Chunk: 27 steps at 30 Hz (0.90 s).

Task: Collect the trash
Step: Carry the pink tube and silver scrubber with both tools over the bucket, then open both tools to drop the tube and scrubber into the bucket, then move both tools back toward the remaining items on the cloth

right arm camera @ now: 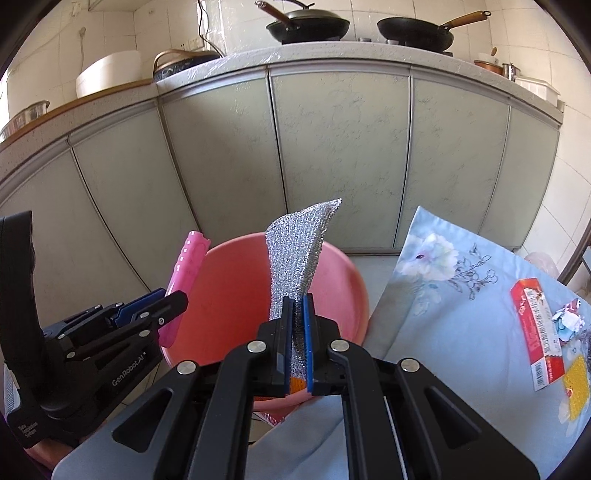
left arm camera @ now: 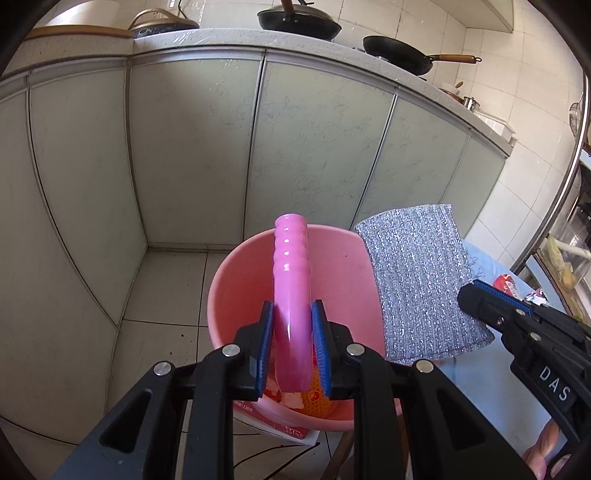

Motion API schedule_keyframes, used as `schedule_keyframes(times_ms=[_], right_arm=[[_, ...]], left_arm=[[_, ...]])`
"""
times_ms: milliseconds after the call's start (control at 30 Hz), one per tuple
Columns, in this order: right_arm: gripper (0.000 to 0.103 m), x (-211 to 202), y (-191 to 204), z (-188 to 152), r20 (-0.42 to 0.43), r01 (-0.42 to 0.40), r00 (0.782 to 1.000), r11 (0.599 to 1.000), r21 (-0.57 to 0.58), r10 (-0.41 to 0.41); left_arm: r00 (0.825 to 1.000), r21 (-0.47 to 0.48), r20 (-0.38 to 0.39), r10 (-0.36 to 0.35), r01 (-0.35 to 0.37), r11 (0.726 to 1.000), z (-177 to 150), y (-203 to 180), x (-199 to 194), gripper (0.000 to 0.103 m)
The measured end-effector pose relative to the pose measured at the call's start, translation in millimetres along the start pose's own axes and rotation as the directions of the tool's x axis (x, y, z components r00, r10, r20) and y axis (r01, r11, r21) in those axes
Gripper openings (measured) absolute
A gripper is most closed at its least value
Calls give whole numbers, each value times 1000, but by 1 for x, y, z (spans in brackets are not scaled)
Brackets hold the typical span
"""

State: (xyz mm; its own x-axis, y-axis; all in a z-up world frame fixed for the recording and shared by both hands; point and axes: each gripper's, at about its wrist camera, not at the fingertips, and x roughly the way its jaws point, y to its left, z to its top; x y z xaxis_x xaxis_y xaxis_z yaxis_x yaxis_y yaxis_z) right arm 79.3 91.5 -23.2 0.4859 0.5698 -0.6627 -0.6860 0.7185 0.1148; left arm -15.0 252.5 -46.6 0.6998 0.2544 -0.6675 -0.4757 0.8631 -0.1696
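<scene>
Over the pink bin (left arm camera: 236, 280), the left gripper (left arm camera: 291, 325) pinches a pink handle (left arm camera: 291, 273), its lower end hidden; the right gripper (right arm camera: 298, 317) clamps a silver scouring cloth (right arm camera: 295, 254); bin contents mostly blocked.

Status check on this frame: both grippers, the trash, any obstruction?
Left gripper shut on pink handle. Right gripper shut on silver scouring cloth. Both over pink bin. Nothing in the way.

Counts of things seen

Two woks (right arm camera: 308, 24) were counted, one pink bucket (right arm camera: 343, 266), one pink handle (left arm camera: 291, 280), one silver scouring cloth (right arm camera: 295, 258), one red carton (right arm camera: 535, 332), two grippers (left arm camera: 291, 339).
</scene>
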Motion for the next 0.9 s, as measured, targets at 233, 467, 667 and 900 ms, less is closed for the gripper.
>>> schedule_keyframes(times_ms=[233, 467, 667, 900], right_arm=[[6, 9, -1, -4, -32, -13, 999, 1000, 11, 13], [7, 15, -3, -5, -62, -18, 998, 1000, 23, 19], [19, 16, -7, -6, -74, -26, 997, 999, 37, 29], [29, 11, -12, -8, -69, -36, 997, 998, 46, 40]], left_arm=[[1000, -19, -25, -1, 0, 1000, 3, 3, 16, 20], [1000, -39, -21, -23, 22, 999, 3, 11, 22, 22], [999, -48, -19, -27, 27, 998, 2, 11, 20, 26], [999, -47, -16, -30, 29, 998, 2, 7, 14, 27]])
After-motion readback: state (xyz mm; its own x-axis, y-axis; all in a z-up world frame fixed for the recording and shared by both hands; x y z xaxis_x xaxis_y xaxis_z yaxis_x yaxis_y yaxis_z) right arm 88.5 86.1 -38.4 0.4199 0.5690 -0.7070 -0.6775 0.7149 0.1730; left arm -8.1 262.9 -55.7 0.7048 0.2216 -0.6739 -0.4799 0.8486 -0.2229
